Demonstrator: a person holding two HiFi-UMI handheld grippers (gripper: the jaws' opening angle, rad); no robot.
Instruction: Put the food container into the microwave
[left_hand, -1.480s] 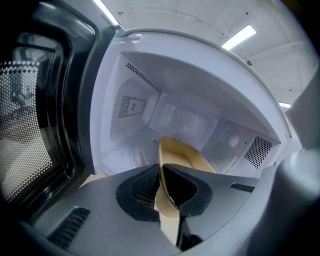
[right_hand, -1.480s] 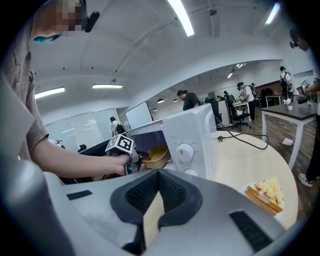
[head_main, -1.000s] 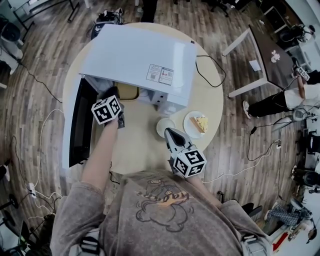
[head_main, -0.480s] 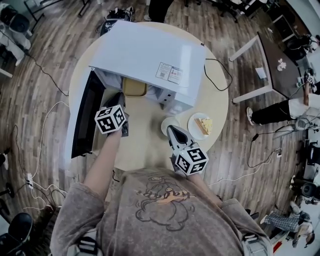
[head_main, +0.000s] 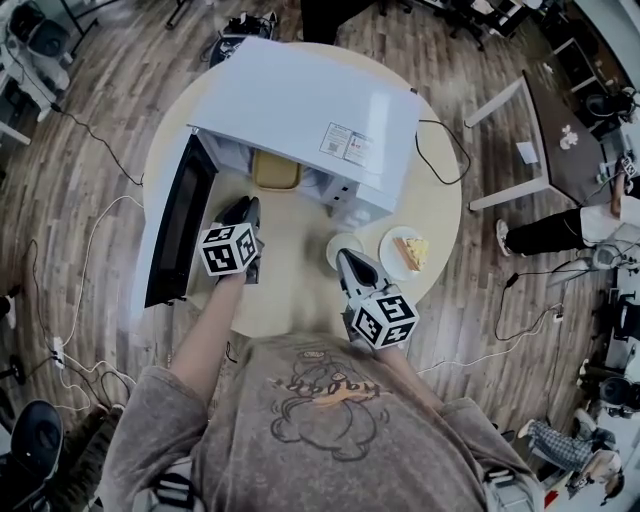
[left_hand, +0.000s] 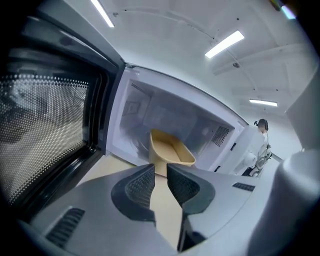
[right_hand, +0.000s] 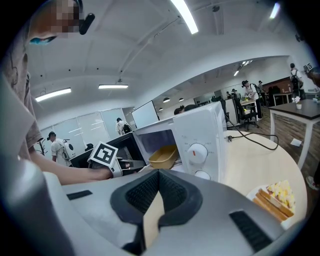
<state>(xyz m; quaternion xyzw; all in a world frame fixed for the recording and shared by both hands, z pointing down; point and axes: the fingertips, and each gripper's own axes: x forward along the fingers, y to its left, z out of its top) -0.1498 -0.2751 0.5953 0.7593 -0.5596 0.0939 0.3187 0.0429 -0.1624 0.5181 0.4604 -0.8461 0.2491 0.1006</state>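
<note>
The tan food container (head_main: 272, 170) sits inside the white microwave (head_main: 300, 115), just past the open door (head_main: 175, 235). My left gripper (head_main: 243, 210) is in front of the opening, a short way back from the container (left_hand: 172, 152). Its jaws have just been opening and stand a little apart with nothing between them (left_hand: 160, 172). My right gripper (head_main: 343, 262) hovers over the round table (head_main: 290, 290) near the microwave's control panel (right_hand: 197, 150), shut and empty (right_hand: 159, 175). The container (right_hand: 162, 156) also shows in the right gripper view.
A plate with a sandwich (head_main: 408, 250) and a small white dish (head_main: 342, 248) lie on the table right of the microwave. A black cable (head_main: 440, 140) runs from behind it. A dark desk (head_main: 540, 110) and people stand off to the right.
The left gripper has drawn back from the microwave opening toward me, leaving the container inside. Its jaws have parted. The right gripper has stayed put.
</note>
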